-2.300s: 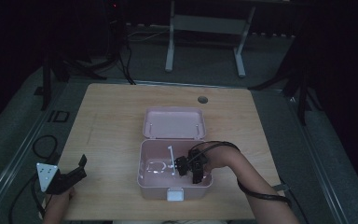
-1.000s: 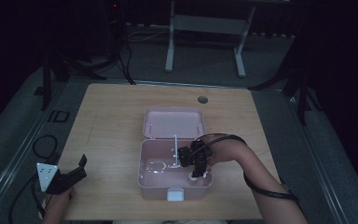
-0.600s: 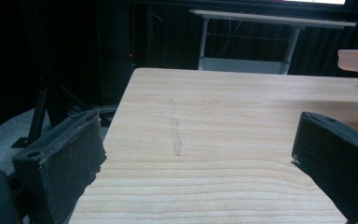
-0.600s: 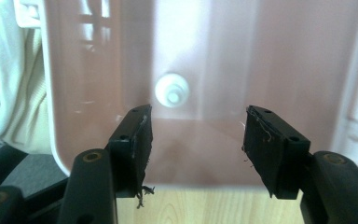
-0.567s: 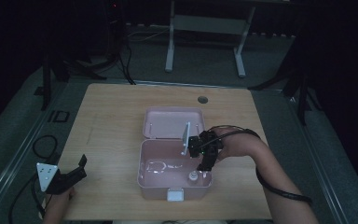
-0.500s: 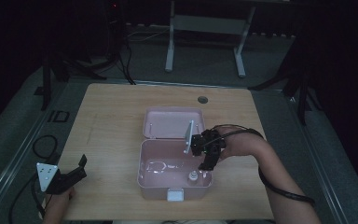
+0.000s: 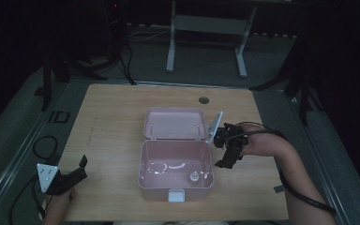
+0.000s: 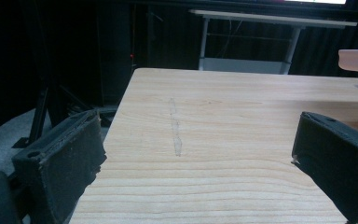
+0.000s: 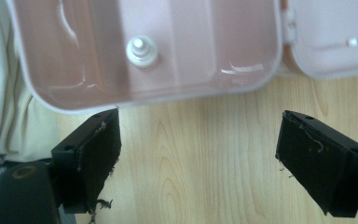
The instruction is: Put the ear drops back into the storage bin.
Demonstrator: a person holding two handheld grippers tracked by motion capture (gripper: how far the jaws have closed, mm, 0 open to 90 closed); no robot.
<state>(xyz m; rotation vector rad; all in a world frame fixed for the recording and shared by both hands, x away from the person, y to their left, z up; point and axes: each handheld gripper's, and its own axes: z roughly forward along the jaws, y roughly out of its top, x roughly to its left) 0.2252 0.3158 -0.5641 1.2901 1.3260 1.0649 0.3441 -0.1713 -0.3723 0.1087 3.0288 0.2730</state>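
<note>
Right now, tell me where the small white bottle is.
In the high view the small white bottle stands inside the open pink box, near its front right corner; the right hand-held gripper hovers just outside the box's right wall.

Dark lab: bare wooden table, cables, stands.

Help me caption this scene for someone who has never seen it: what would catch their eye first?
The open pink box stands at the middle of the wooden table, its lid lying back flat behind it and a small white bottle standing inside near the front. The right gripper hangs just off the box's right side, jaws wide and empty. The left gripper rests open at the table's near left corner.
</note>
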